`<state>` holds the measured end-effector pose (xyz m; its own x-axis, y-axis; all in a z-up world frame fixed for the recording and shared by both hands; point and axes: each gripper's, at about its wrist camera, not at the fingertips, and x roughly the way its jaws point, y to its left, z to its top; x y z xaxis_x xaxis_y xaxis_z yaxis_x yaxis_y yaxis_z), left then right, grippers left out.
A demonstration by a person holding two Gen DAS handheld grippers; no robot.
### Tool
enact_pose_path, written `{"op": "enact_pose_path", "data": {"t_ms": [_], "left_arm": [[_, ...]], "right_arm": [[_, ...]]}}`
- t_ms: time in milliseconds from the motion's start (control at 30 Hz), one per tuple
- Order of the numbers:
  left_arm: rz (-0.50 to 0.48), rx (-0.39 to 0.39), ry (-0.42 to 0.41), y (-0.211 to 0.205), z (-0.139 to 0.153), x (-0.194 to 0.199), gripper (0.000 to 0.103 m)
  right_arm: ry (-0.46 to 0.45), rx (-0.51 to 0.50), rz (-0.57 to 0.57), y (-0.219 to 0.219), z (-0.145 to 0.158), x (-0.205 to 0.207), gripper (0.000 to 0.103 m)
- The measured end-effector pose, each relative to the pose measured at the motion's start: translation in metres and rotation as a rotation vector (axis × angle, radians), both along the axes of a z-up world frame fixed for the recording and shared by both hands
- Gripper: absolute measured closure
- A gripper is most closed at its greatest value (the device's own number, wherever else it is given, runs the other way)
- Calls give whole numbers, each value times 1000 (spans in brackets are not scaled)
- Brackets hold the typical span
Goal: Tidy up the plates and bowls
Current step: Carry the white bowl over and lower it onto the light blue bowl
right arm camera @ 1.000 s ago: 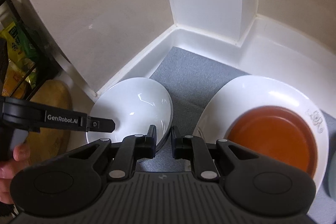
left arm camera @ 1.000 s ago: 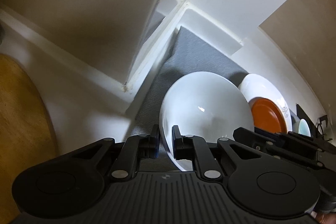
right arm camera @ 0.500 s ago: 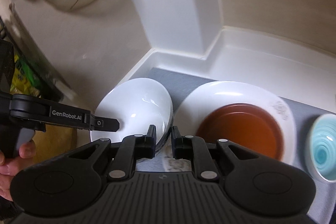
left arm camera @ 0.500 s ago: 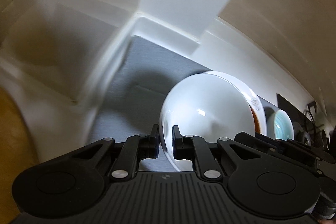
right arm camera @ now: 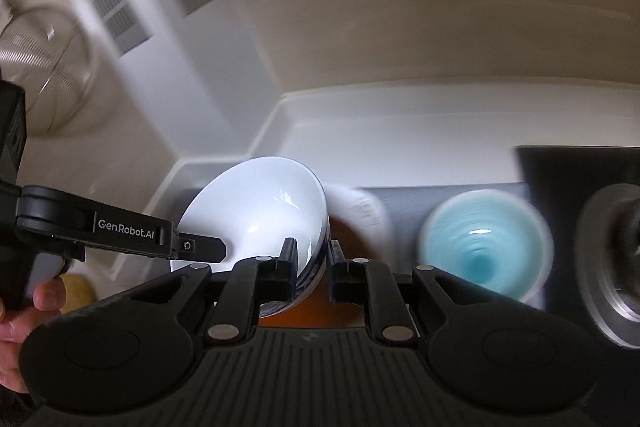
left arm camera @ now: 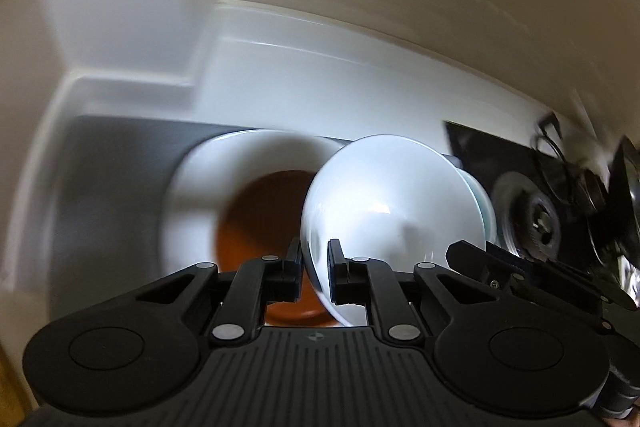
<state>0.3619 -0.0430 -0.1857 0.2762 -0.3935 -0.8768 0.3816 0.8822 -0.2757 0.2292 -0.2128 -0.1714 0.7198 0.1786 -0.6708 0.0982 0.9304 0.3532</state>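
A white bowl [left arm camera: 392,203] hangs tilted in the air, held by both grippers on opposite sides of its rim. My left gripper [left arm camera: 314,267] is shut on the rim near me. My right gripper [right arm camera: 312,263] is shut on the opposite rim of the white bowl [right arm camera: 260,203]. Below the bowl lies a white plate with an orange centre [left arm camera: 248,219] on a grey mat [left arm camera: 112,187]. A small blue bowl [right arm camera: 484,243] stands to the plate's right, and in the left wrist view only its edge [left arm camera: 486,211] shows behind the white bowl.
A black stove with a round burner [left arm camera: 532,223] lies right of the mat, beside the blue bowl. A wire strainer [right arm camera: 44,67] hangs on the wall at the left. White walls and a raised counter edge close in the back. A hand [right arm camera: 24,307] grips the left tool.
Both grippers have carried the white bowl up and to the right, from the mat's left end to above the orange plate. The blue bowl and stove have come into view.
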Motion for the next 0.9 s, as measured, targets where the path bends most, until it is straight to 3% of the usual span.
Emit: {"op": "enact_pose_path", "data": {"t_ms": [400, 900], "left_arm": [[-120, 44, 96, -104, -19, 7, 91], [-210, 169, 79, -159, -48, -2, 91]], "right_arm": [[7, 37, -135, -94, -24, -22, 87], [54, 39, -166, -129, -67, -25, 87]]}}
